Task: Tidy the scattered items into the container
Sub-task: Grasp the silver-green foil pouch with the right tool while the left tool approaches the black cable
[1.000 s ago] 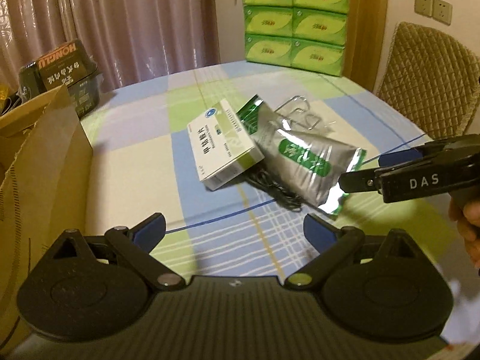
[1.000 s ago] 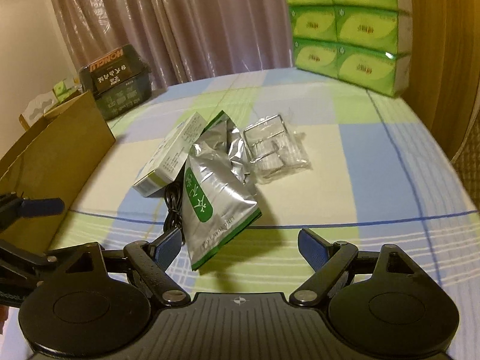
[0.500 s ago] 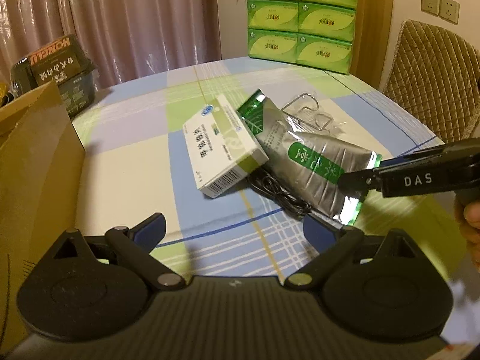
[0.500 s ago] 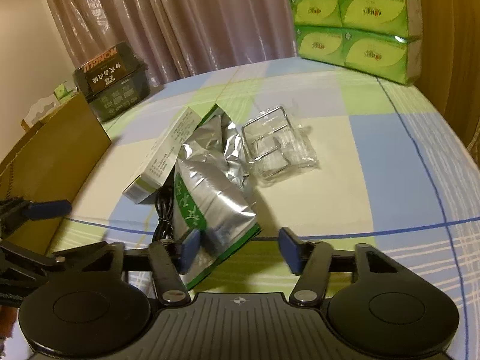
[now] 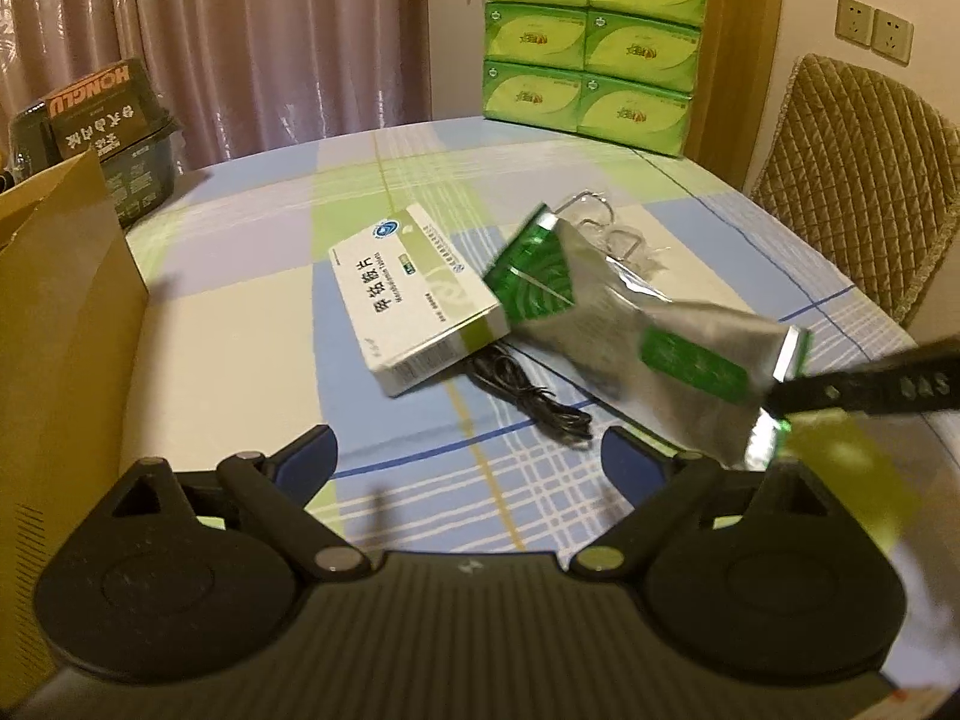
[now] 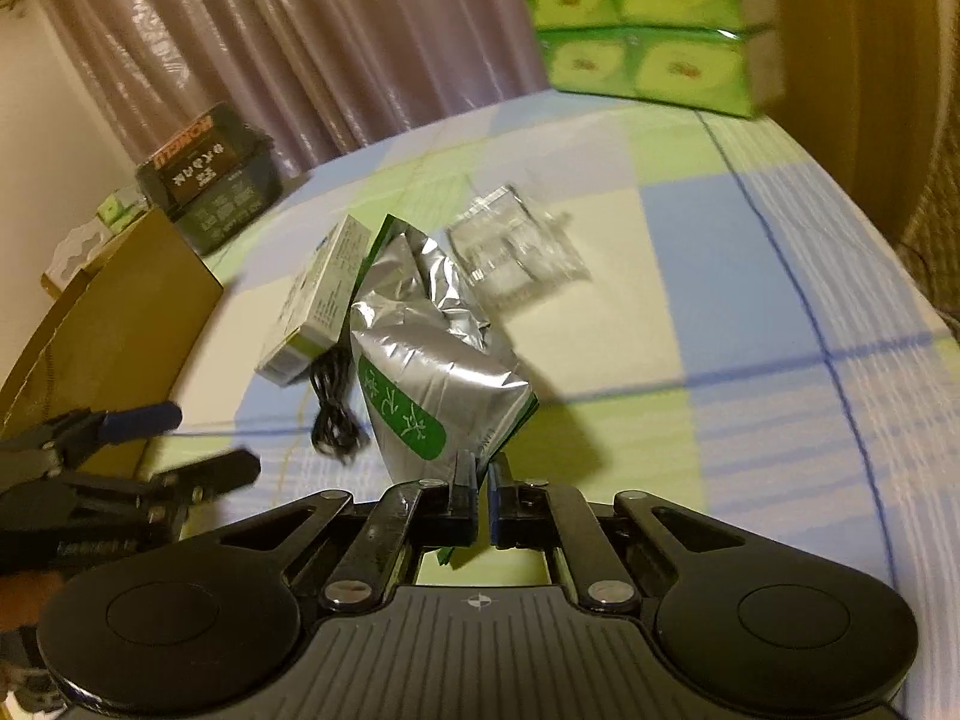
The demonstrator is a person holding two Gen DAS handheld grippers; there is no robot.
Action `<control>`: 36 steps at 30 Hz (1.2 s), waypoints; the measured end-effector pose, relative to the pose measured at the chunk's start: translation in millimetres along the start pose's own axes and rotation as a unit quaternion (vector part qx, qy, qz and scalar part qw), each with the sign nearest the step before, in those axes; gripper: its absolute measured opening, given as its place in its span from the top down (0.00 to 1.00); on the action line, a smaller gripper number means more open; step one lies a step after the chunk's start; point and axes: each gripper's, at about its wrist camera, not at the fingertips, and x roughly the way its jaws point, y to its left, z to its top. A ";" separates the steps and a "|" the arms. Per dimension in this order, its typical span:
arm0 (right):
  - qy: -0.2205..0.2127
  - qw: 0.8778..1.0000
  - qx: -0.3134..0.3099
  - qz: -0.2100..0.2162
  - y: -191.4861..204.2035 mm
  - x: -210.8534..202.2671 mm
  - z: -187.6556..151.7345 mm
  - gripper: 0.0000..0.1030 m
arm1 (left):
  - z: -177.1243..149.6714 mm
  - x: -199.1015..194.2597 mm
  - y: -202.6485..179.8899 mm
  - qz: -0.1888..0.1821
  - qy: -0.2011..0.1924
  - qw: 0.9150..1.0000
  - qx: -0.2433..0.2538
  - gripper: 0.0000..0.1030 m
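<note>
A silver-and-green foil pouch lies mid-table, and my right gripper is shut on its near edge. In the left wrist view the pouch tilts up toward the right gripper. Beside it lie a white-and-green medicine box, a coiled black cable and a clear packet of metal hooks. My left gripper hovers over the tablecloth, its jaws wide and closing slightly with nothing between them. The brown cardboard box stands at the left edge.
A stack of green tissue packs sits at the far side of the checked tablecloth. A dark printed box stands behind the cardboard box. A quilted chair is at the right, and curtains hang behind.
My right gripper went from wide open to shut on the pouch's near edge, and that end of the pouch has lifted and shifted. The left gripper barely moved.
</note>
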 end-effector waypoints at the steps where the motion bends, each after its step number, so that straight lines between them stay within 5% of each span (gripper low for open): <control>1: 0.003 1.000 -0.001 -0.008 -0.4 -5.3 -3.3 1.00 | 0.4 1.0 -1.8 -0.002 0.000 1.000 0.000 0.15; 6: 0.016 0.997 -0.053 -0.049 4.7 -21.6 -20.1 0.97 | 1.8 9.5 -10.4 -0.008 0.003 1.000 0.003 0.26; 8: 0.009 0.995 -0.078 -0.068 8.5 -24.3 -24.5 0.70 | 2.6 14.7 -12.1 -0.009 0.004 1.000 0.000 0.30; 9: 0.001 0.994 -0.086 -0.067 9.6 -25.5 -26.1 0.46 | 4.0 18.2 -13.1 -0.008 0.005 1.000 -0.001 0.34; 10: -0.007 0.993 -0.095 -0.067 11.0 -27.2 -27.4 0.33 | 5.1 20.8 -13.5 -0.009 0.005 1.000 -0.003 0.35; 15: -0.030 0.981 -0.162 -0.105 20.6 -27.0 -32.3 0.32 | 13.1 41.4 -21.7 -0.018 0.017 1.000 0.002 0.44; 22: -0.029 0.979 -0.176 -0.101 15.6 -21.9 -36.5 0.32 | 9.2 53.8 -32.3 -0.011 0.032 0.999 0.031 0.77; 31: -0.058 0.966 -0.237 -0.086 34.4 -18.7 -34.4 0.32 | -9.2 22.3 -25.9 -0.010 0.062 0.997 0.052 0.82; 36: -0.056 0.949 -0.295 -0.096 51.4 -3.1 -34.9 0.29 | -28.7 -5.0 -20.4 -0.014 0.083 0.994 0.066 0.81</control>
